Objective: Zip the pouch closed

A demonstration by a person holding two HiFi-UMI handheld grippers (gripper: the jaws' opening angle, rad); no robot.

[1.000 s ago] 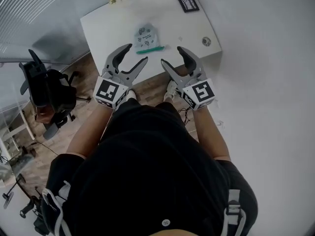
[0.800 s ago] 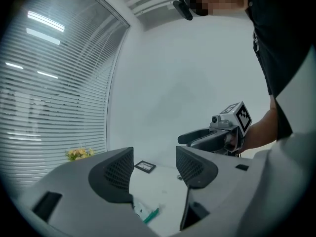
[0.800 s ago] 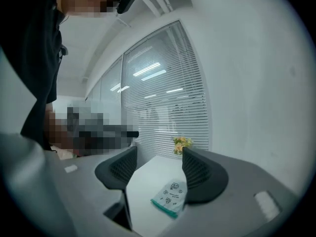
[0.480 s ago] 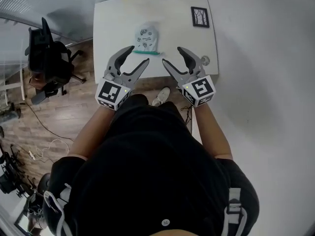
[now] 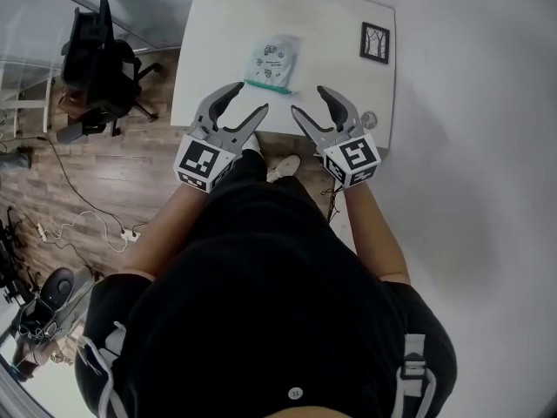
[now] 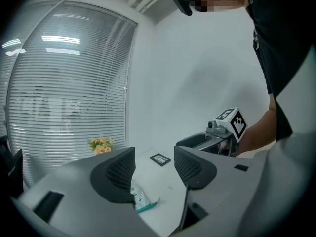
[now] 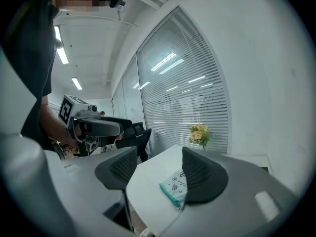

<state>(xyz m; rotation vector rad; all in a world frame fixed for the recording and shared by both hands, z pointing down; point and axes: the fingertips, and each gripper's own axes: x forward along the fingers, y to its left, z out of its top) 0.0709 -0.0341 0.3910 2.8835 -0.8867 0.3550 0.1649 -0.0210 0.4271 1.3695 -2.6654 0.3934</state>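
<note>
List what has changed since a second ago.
The person has turned to face the table squarely; the pouch now lies straight ahead of both grippers. The jaws of the left gripper have just been closing slightly, nothing between them. Unchanged: right gripper open and empty, pouch untouched on the table.

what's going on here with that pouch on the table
A person holds a tool in each hand, left tool and right tool, both open and empty, near the table's front edge. The pouch lies untouched on the table. The left tool's jaws have just been closing a little, nothing between them.
</note>
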